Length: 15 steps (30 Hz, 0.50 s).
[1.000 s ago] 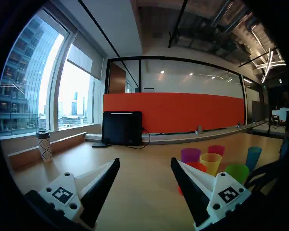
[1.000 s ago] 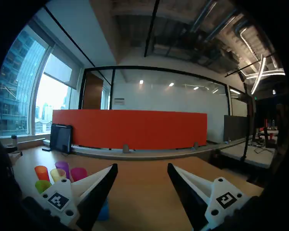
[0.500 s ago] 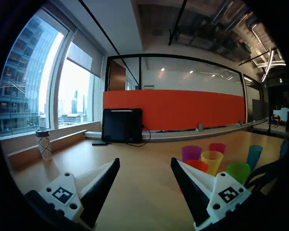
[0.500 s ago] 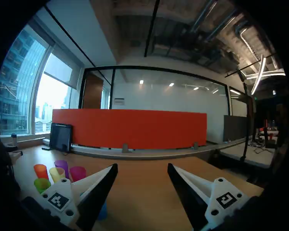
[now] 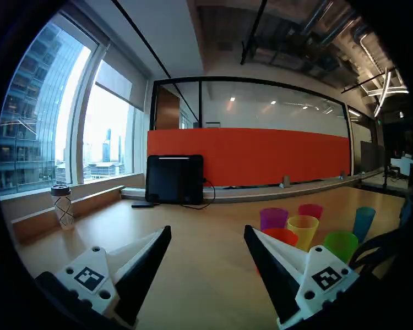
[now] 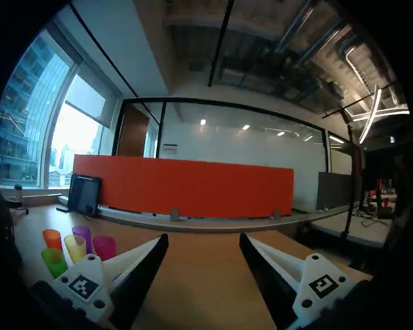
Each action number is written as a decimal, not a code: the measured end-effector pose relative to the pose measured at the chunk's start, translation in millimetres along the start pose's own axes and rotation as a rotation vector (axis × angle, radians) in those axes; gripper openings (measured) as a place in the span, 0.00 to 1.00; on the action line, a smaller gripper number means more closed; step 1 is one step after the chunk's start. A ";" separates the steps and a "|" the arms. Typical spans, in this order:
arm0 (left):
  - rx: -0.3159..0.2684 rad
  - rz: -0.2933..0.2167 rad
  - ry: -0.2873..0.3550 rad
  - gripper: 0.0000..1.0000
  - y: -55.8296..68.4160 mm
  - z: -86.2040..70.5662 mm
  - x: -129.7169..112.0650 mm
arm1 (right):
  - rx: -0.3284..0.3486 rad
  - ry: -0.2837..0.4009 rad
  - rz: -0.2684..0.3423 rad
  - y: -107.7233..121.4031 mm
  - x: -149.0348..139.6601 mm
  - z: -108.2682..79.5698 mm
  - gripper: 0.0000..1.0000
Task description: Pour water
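The left gripper [image 5: 206, 250] hovers over the wooden tabletop [image 5: 206, 291], fingers spread wide with nothing between them. Just past its right finger the orange cup [image 5: 282, 236] and green cup [image 5: 340, 245] stand upright. The yellow cup [image 5: 302, 230] is behind them, then the purple cup [image 5: 273, 218], pink cup [image 5: 310, 210] and teal cup [image 5: 364, 220]. The right gripper [image 6: 204, 256] has its fingers spread just as wide and empty, with the cups left of its left finger. Farther off, a black screen [image 5: 174, 180] stands before the orange partition [image 5: 261, 157], and a lidded paper cup [image 5: 63, 206] rests on the window ledge [image 5: 93, 202].
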<state>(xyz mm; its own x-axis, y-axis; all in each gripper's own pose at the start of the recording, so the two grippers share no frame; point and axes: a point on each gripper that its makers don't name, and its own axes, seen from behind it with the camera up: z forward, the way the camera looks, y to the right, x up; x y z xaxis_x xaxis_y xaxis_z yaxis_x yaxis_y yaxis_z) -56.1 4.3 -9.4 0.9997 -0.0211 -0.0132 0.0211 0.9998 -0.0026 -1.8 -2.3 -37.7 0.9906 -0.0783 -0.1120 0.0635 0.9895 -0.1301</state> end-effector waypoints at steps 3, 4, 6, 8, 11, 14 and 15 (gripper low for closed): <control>0.000 0.000 0.000 0.99 -0.4 -0.1 -0.4 | 0.008 0.005 -0.009 -1.0 -4.7 3.4 1.00; 0.000 0.000 0.000 0.99 -0.4 -0.2 -0.4 | 0.012 0.004 -0.012 -2.8 -7.1 5.0 1.00; 0.000 0.000 0.000 0.98 -0.3 -0.3 -0.5 | 0.019 0.004 -0.017 -5.9 -11.4 7.8 1.00; 0.000 0.000 0.000 0.98 -0.3 -0.3 -0.4 | 0.030 -0.004 -0.021 -11.1 -18.2 10.9 1.00; 0.000 0.000 0.000 0.99 -0.1 -0.3 -0.2 | 0.040 -0.015 -0.024 -17.6 -27.3 14.9 1.00; 0.000 0.000 0.000 0.99 0.1 -0.4 -0.3 | 0.047 -0.019 -0.026 -23.3 -35.6 17.1 1.00; 0.000 0.000 0.000 0.99 0.2 -0.5 -0.4 | 0.049 -0.020 -0.027 -25.2 -38.3 17.6 1.00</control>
<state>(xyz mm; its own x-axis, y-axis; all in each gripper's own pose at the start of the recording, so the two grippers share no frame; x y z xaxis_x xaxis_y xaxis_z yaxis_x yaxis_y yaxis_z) -56.4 4.4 -9.9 0.9997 -0.0208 -0.0132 0.0208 0.9998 -0.0024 -39.2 -22.0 -12.8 0.9907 -0.1028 -0.0897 0.0953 0.9919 -0.0844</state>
